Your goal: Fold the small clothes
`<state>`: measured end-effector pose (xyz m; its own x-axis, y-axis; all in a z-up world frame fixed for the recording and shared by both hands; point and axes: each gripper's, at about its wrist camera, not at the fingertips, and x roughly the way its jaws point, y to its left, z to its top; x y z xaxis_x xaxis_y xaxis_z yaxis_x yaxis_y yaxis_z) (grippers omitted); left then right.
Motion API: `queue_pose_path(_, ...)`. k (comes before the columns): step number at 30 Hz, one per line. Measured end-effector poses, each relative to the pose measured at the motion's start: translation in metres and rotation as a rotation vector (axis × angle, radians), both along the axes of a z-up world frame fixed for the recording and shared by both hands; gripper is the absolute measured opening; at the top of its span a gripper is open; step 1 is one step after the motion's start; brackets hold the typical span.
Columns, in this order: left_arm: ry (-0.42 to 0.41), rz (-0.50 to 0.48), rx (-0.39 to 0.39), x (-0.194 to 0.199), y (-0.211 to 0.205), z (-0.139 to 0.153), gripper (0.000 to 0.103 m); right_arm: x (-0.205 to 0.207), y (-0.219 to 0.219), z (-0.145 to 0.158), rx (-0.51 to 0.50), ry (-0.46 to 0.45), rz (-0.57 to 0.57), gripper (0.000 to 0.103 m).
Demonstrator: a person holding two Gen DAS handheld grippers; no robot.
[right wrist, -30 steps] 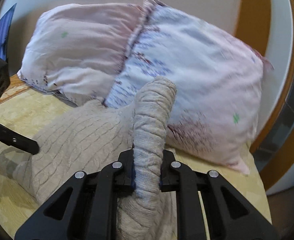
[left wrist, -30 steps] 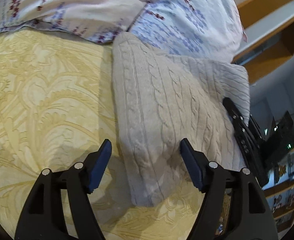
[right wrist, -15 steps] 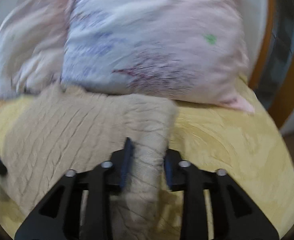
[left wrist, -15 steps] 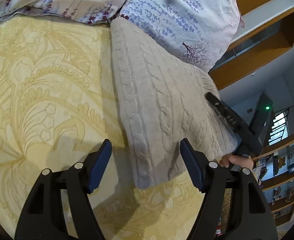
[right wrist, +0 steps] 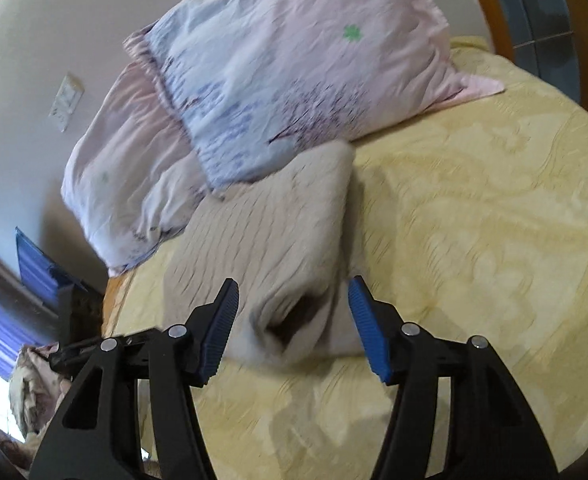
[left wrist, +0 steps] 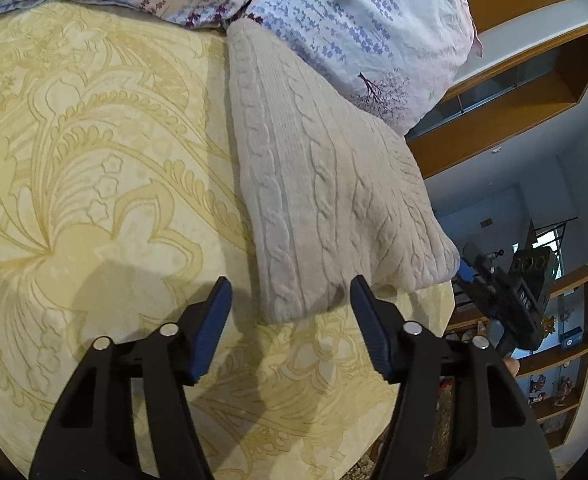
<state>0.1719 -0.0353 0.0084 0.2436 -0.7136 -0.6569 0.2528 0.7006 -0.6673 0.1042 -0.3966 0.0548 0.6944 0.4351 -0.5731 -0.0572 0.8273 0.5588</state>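
- The sweater (left wrist: 326, 184), a cream cable-knit, lies folded on the yellow bedspread (left wrist: 93, 160), with its far end touching the flowered pillows (left wrist: 354, 20) at the head of the bed.
- It looks thick, soft and limp. It will sag and bend wherever it is lifted, so I judge it cannot be carried flat from one point.
- The knit is likely light for its bulk and not fragile. The ribbed cables should give the blue pads good bite, so slipping seems a small risk.
- The left claw (left wrist: 289, 316) is closing, with its pads apart. The near corner of the sweater lies just ahead between them, and nothing is gripped.
- The right claw (right wrist: 294, 316) is opening, with its pads clear of the cloth. In its own blurred view, a rolled, tube-like end of the sweater (right wrist: 285, 264) sits between and just ahead of the pads, untouched.
- From the left view, the right claw (left wrist: 466, 271) appears at the sweater's far side edge.
- The best hold is probably a corner or a folded edge where several layers stack. Pinch all layers together, or the fold may fall open.
- Two holds at matching corners would keep the edge straight. A single pinch in the middle would likely bunch it.
- The soft bedspread may ruck up if a pad digs under the knit.
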Motion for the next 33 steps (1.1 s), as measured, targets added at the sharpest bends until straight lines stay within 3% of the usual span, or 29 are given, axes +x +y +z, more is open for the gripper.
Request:
queue_pose_path(3, 0.005, -0.006, -0.002, 0.000, -0.004, -0.002, 0.044, 0.001, 0.014, -0.004, -0.061, 0.007, 0.014, 0.050)
queue_pose_path(5, 0.011, -0.011, -0.009, -0.001, -0.005, -0.004, 0.033, 0.005, 0.019, -0.009, -0.077, 0.016, 0.027, 0.014)
queue_pose_path(7, 0.009, -0.011, -0.004, -0.001, -0.004, -0.005, 0.021, 0.004, 0.023, -0.006, -0.101, -0.005, 0.019, 0.012)
queue_pose_path(12, -0.015, -0.029, -0.034, -0.005, 0.004, 0.000, 0.015, -0.013, 0.017, 0.018, -0.170, -0.120, -0.038, 0.009)
queue_pose_path(19, -0.016, -0.044, -0.022, -0.008, 0.002, -0.006, 0.013, -0.002, 0.011, -0.026, -0.262, 0.054, -0.060, 0.009)
queue_pose_path(25, -0.020, -0.050, -0.003, -0.007, -0.001, -0.006, 0.016, 0.005, 0.009, -0.036, -0.236, 0.091, -0.048, 0.011)
queue_pose_path(27, -0.031, -0.059, -0.001, -0.008, 0.000, 0.001, 0.020, 0.004, 0.004, -0.031, -0.196, 0.098, -0.044, 0.029)
queue_pose_path(28, -0.043, -0.058, -0.005, -0.008, 0.003, 0.005, 0.027, 0.002, -0.002, -0.027, -0.165, 0.096, -0.052, 0.049)
queue_pose_path(29, -0.052, -0.054, -0.011, -0.007, 0.005, 0.009, 0.034, 0.002, -0.007, -0.022, -0.134, 0.080, -0.063, 0.058)
queue_pose_path(31, -0.069, -0.021, -0.035, -0.002, 0.013, 0.018, 0.055, 0.008, -0.019, -0.014, -0.052, 0.043, -0.077, 0.059)
queue_pose_path(33, -0.066, 0.030, -0.048, 0.011, 0.020, 0.024, 0.060, 0.022, -0.029, -0.011, 0.029, 0.047, -0.087, 0.059)
